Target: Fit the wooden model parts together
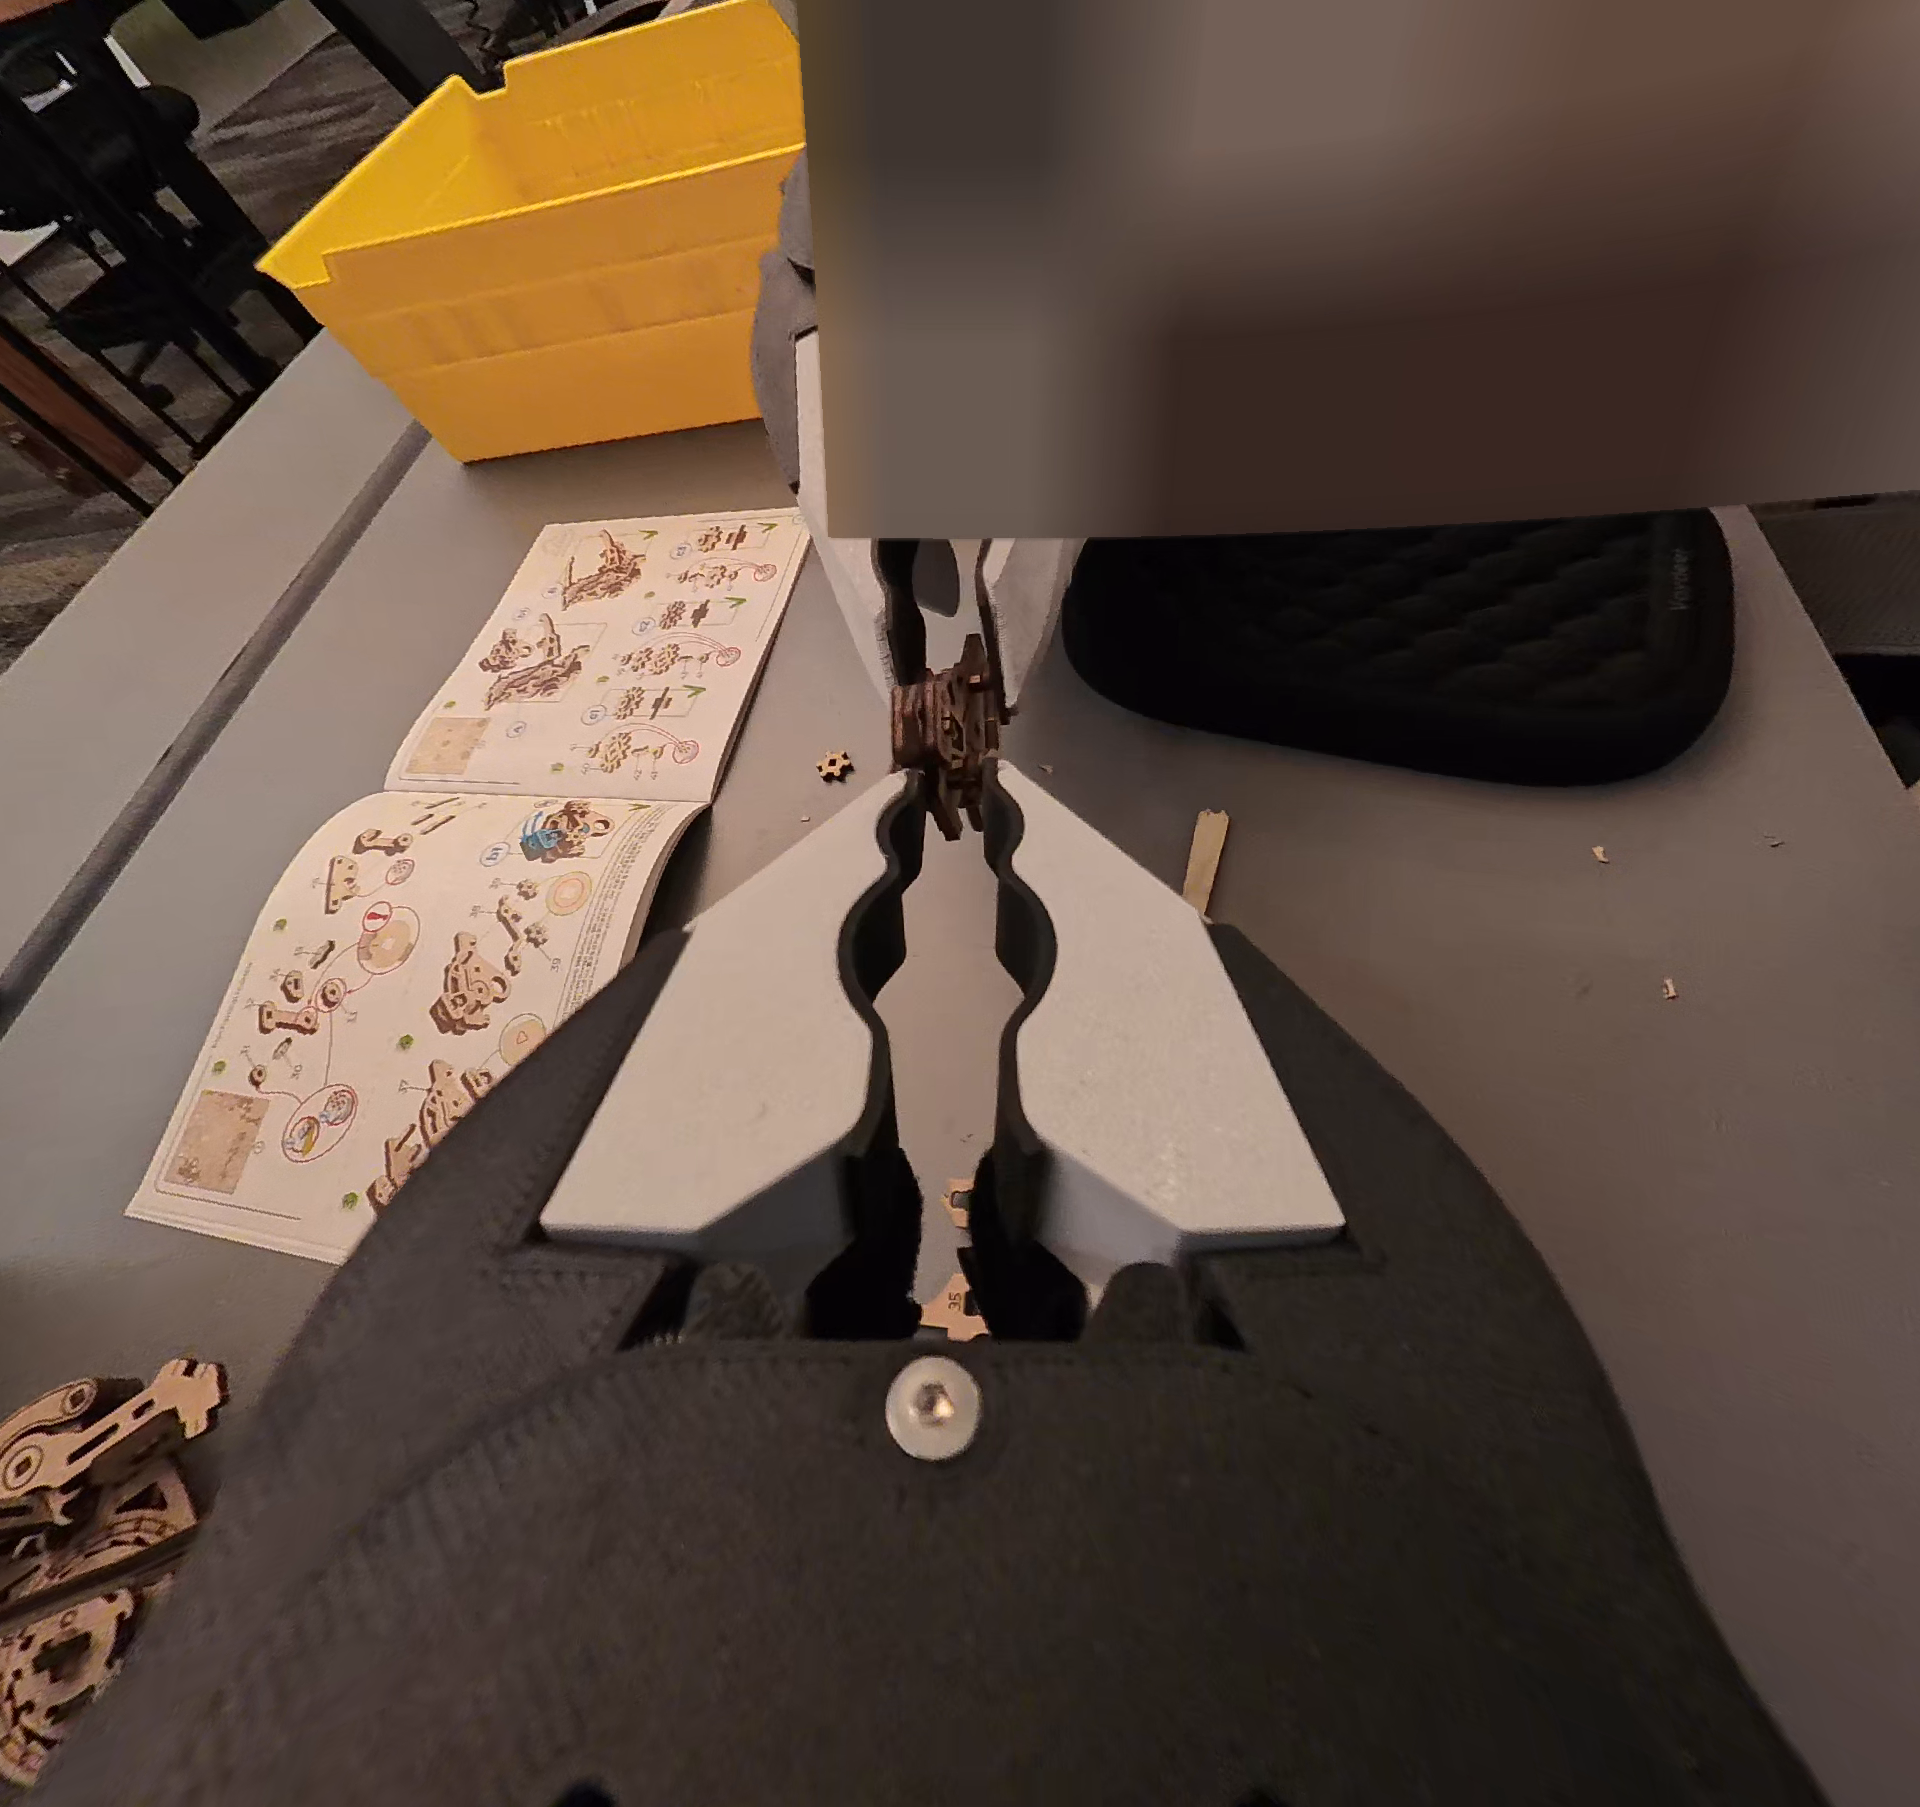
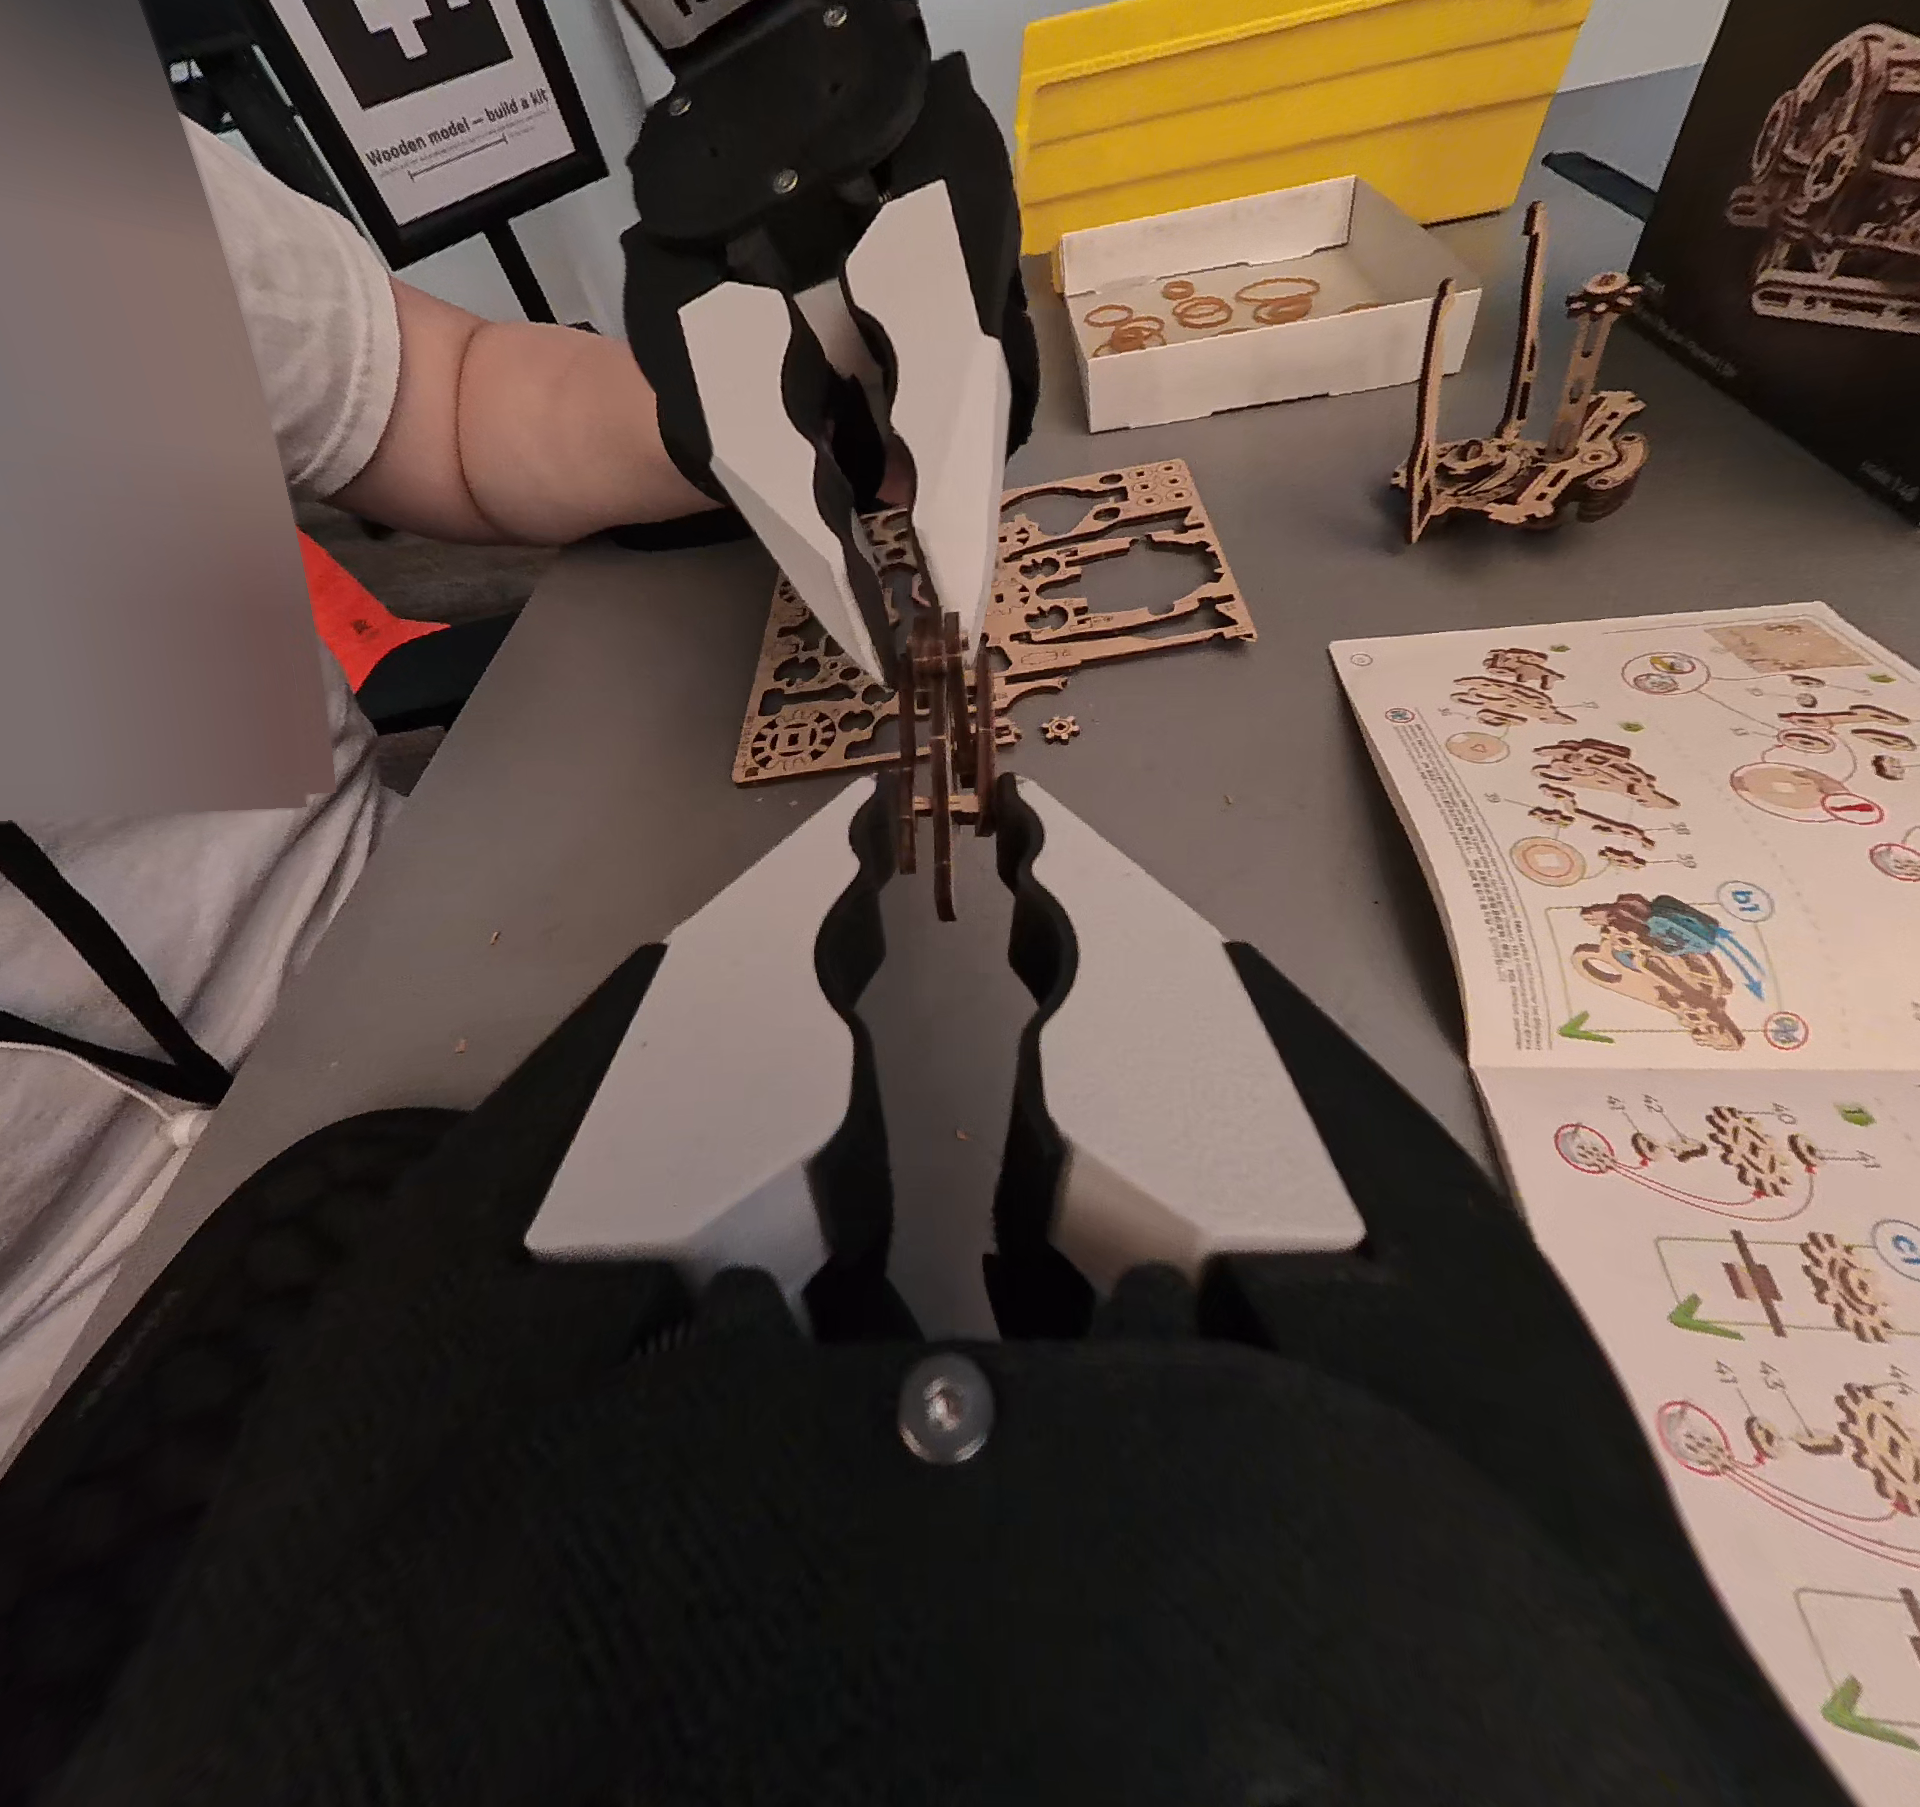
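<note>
Mid-fit: your left gripper (image 1: pixel 951 791) and right gripper (image 2: pixel 940 801) both pinch the stacked wooden gear sub-assembly (image 2: pixel 943 760) between their tips; next, press squarely together.

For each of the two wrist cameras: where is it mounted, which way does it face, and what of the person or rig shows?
Left wrist view: sits behind the left gripper, looks along its jaws over the grey table toward the yellow bin; the right gripper opposite is mostly blurred out.
Right wrist view: behind the right gripper, facing the left gripper, an arm and the parts sheet.
Shared: wooden assembly, both jaws on it; booklet; bin.
</note>
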A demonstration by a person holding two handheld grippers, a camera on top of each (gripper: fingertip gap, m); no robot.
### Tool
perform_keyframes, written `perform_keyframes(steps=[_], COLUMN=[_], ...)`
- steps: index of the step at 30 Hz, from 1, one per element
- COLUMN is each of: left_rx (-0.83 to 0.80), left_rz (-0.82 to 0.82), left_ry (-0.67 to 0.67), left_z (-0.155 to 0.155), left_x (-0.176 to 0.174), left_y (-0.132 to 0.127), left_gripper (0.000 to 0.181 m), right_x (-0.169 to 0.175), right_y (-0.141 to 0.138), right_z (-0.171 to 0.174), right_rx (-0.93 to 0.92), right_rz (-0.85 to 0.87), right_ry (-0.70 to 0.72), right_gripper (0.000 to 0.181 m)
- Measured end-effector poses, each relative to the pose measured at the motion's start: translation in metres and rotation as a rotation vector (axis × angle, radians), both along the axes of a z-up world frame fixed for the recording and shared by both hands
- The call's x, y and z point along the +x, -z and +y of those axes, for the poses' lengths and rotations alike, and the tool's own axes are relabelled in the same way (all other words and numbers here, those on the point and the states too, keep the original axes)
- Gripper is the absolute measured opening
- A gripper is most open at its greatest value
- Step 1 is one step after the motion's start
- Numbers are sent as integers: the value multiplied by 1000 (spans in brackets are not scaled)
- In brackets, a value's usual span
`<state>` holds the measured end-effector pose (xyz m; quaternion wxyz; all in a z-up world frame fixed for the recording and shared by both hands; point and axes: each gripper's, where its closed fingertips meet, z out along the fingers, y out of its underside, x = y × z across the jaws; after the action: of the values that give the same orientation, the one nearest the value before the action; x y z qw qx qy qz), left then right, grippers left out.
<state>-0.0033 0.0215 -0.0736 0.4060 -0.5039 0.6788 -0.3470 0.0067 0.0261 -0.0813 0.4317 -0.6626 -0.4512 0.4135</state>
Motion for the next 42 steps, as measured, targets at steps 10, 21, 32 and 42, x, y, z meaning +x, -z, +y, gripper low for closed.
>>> perform_keyframes(steps=[10,21,32,42], left_rx=[-93,-219,-317,-239], left_rz=[-26,-51,-102,-80], left_ry=[21,30,12,18], left_z=[-1,-1,5,-4], left_x=[-1,-2,-2,5], left_y=[-3,-9,-15,-8], left_gripper=[9,8,17,38], right_x=[0,-1,2,-2], right_y=[-4,-9,-20,-22], right_z=[0,0,2,-3], right_rx=[74,88,118,158], right_rz=[-19,14,61,47], right_ry=[9,13,32,12], right_gripper=[16,16,16,16])
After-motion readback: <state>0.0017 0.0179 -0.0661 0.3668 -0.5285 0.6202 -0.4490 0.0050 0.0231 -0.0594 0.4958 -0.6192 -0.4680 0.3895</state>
